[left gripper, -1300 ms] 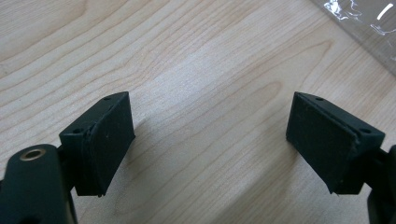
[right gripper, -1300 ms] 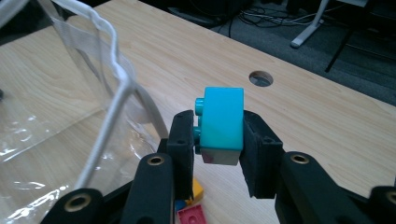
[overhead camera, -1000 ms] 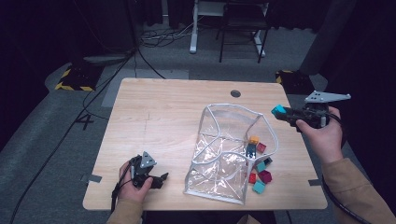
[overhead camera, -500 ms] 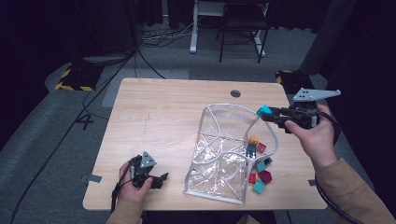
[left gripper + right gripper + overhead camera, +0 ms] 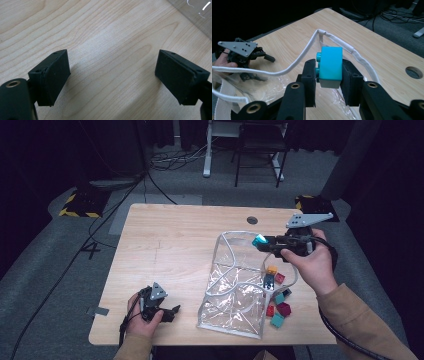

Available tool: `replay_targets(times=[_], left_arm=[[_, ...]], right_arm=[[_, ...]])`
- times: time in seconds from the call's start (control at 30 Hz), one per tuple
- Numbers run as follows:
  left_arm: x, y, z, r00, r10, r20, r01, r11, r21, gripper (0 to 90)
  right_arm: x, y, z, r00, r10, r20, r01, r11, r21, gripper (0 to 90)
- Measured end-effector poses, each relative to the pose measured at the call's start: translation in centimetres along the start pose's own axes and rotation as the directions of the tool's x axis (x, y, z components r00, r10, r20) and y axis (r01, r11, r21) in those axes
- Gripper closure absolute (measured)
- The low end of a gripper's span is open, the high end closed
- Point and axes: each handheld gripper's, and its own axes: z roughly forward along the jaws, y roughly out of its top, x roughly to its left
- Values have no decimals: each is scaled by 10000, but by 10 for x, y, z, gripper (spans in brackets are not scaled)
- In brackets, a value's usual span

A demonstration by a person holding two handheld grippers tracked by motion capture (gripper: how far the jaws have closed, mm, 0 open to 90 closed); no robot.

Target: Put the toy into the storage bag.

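Note:
My right gripper (image 5: 262, 241) is shut on a teal toy brick (image 5: 258, 240) and hangs over the far, open end of a clear plastic bag (image 5: 232, 290) with a white corded rim. In the right gripper view the brick (image 5: 331, 65) sits sideways between the two pads, studs to the left, above the bag's rim (image 5: 298, 62). My left gripper (image 5: 171, 311) rests low at the table's near left, jaws wide apart, with bare wood between its pads (image 5: 53, 76). It also appears far off, the left gripper (image 5: 253, 57).
Several loose bricks lie just right of the bag: orange (image 5: 272, 269), red (image 5: 280, 278), maroon (image 5: 283, 309), teal (image 5: 276, 321). The wooden table (image 5: 170, 240) has a cable hole (image 5: 252, 220) at the back. Chair legs and floor cables lie beyond it.
My right gripper has carried the teal brick leftward from the table's right edge to above the bag's open mouth. The left gripper has stayed put.

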Motion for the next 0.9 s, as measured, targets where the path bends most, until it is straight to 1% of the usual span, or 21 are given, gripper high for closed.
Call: replay_targets(times=[0.13,0.2,0.23,0.4,0.57,0.67,0.8,0.9], left_arm=[[0,0,0,10000,-14,0,14,10000,0,129],[0,0,0,10000,-13,0,13,10000,0,128],[0,0,0,10000,-9,-1,9,10000,-8,129],[0,0,0,10000,0,-2,0,10000,-1,129],[0,0,0,10000,-14,-4,14,10000,-2,129],[0,0,0,10000,-10,-2,10,10000,-9,129],[0,0,0,10000,-11,-1,11,10000,-8,128],[0,0,0,10000,-11,-3,11,10000,-9,129]], right_arm=[[1,2,14,9999,21,-125,-19,9999,144,679],[1,2,17,9999,34,-138,-32,9998,178,679],[1,3,24,9999,0,-159,5,9996,289,679],[0,2,40,9999,14,-167,-3,9980,632,679],[-2,-5,58,9999,-15,-123,28,9936,1132,679],[-3,-9,66,9999,8,-116,9,9893,1458,679],[-3,-13,75,9999,17,-140,12,9787,2053,679],[-2,-17,82,9998,0,-205,53,9655,2605,678]])
